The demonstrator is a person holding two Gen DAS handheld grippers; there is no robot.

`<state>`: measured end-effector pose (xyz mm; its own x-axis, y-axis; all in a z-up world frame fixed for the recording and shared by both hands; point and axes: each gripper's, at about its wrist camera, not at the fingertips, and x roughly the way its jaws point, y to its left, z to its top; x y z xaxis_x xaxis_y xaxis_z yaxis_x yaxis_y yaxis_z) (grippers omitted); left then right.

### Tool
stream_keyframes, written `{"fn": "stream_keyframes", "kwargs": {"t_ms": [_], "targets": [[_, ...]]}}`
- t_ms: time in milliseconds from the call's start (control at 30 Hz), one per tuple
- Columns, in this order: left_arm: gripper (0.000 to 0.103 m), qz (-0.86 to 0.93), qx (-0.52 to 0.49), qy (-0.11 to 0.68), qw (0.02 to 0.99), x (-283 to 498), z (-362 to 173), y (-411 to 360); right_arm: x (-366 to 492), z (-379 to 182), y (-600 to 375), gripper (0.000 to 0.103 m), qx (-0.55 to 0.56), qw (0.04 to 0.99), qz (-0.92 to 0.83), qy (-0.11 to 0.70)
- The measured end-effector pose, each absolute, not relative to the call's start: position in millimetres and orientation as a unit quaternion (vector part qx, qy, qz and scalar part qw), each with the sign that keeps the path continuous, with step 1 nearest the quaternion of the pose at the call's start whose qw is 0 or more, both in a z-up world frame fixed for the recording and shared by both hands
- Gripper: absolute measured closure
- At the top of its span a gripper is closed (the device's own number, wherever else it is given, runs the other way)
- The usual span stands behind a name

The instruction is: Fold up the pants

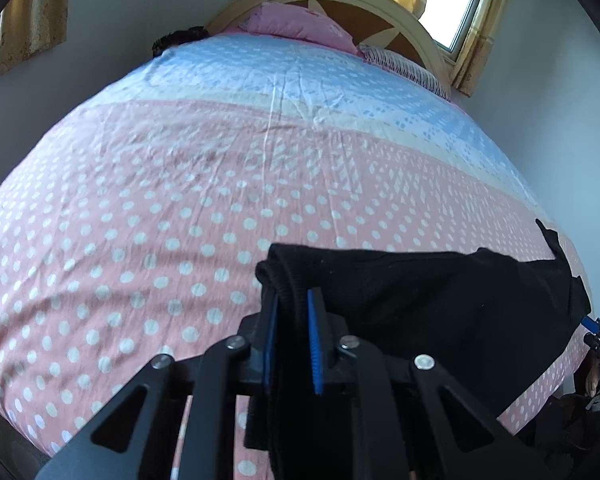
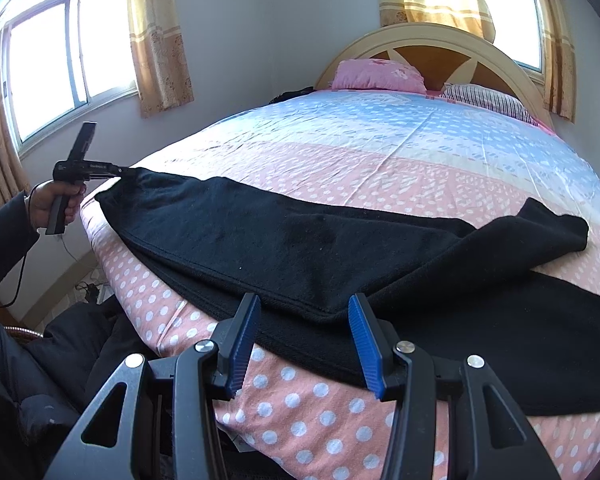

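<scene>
Both tongs at the bed's near edge: left tongs (image 1: 294, 308) pinch the pants (image 2: 300, 240), right tongs (image 2: 304, 312) gape.

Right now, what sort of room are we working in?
Most likely a home bedroom: the black pants lie on a made bed with a pink pillow, an arched headboard and curtained windows.

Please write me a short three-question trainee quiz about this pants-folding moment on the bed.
1. True or false: the left gripper is shut on the black pants.
2. The right gripper is: A) shut on cloth, B) open at the pants' edge, C) out of view.
3. What pattern covers the near part of the bedsheet?

Key: 1 true; 2 B; 3 white dots on pink.
</scene>
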<state>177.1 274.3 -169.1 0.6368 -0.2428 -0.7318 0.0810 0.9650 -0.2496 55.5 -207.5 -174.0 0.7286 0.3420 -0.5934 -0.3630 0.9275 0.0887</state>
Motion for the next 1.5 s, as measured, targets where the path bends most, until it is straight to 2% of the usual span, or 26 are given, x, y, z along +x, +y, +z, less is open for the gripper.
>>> {"fn": "stream_keyframes", "kwargs": {"t_ms": [100,200,267,367,433,467,500,533,600,700,867,1100,1167,1233,1300,1500], "targets": [[0.09,-0.088,-0.101,0.397,0.908,179.8,-160.3,279.4,58.3,-178.0,-210.8,0.055,-0.007,0.929,0.185,0.321],[0.091,-0.067,-0.063,0.425,0.9,191.6,-187.2,274.9,57.0,-177.9,-211.9,0.055,-0.005,0.929,0.184,0.322],[0.09,-0.066,-0.075,0.409,0.907,189.8,-196.1,277.1,55.6,-176.1,-214.1,0.055,0.0,0.928,0.186,0.323],[0.086,-0.063,-0.089,0.392,0.913,183.4,-194.8,279.6,57.6,-168.7,-224.1,0.048,-0.001,0.932,0.171,0.32],[0.075,-0.045,-0.075,0.385,0.919,176.8,-186.4,278.1,60.7,-160.2,-237.0,0.048,0.007,0.938,0.15,0.312],[0.073,-0.03,-0.06,0.367,0.928,171.0,-177.7,276.5,63.9,-154.5,-246.1,0.048,0.014,0.941,0.134,0.309],[0.064,-0.02,-0.045,0.342,0.938,163.7,-166.6,274.3,68.7,-148.7,-256.1,0.048,0.021,0.945,0.113,0.308],[0.049,-0.004,-0.025,0.319,0.948,156.7,-154.8,269.6,73.0,-143.8,-265.0,0.048,0.027,0.947,0.094,0.306],[0.034,0.009,0.009,0.275,0.961,144.3,-132.5,252.6,86.6,-132.5,-286.6,0.048,0.045,0.951,0.057,0.3],[0.033,-0.053,0.03,0.263,0.963,142.4,-115.6,211.1,125.0,-121.0,-316.7,0.048,0.073,0.945,0.005,0.319],[0.033,-0.192,0.055,0.293,0.935,152.1,-127.0,110.6,211.1,-115.7,-353.0,0.048,0.118,0.917,-0.066,0.375],[0.033,-0.343,0.076,0.327,0.877,147.1,-153.7,-4.9,308.5,-166.2,-390.7,0.048,0.13,0.861,-0.163,0.463],[0.033,-0.366,0.076,0.337,0.864,143.9,-160.0,-17.6,322.2,-182.6,-398.7,0.054,0.129,0.846,-0.187,0.483],[0.033,-0.382,0.072,0.341,0.856,138.9,-164.5,-24.9,324.1,-185.3,-401.5,0.084,0.11,0.847,-0.213,0.474],[0.033,-0.395,0.069,0.352,0.845,135.8,-169.3,-32.4,321.5,-183.1,-402.3,0.097,0.112,0.853,-0.198,0.469],[0.033,-0.411,0.106,0.354,0.833,125.9,-174.4,-52.3,272.0,-135.8,-401.8,0.098,0.125,0.887,-0.144,0.42]]}}
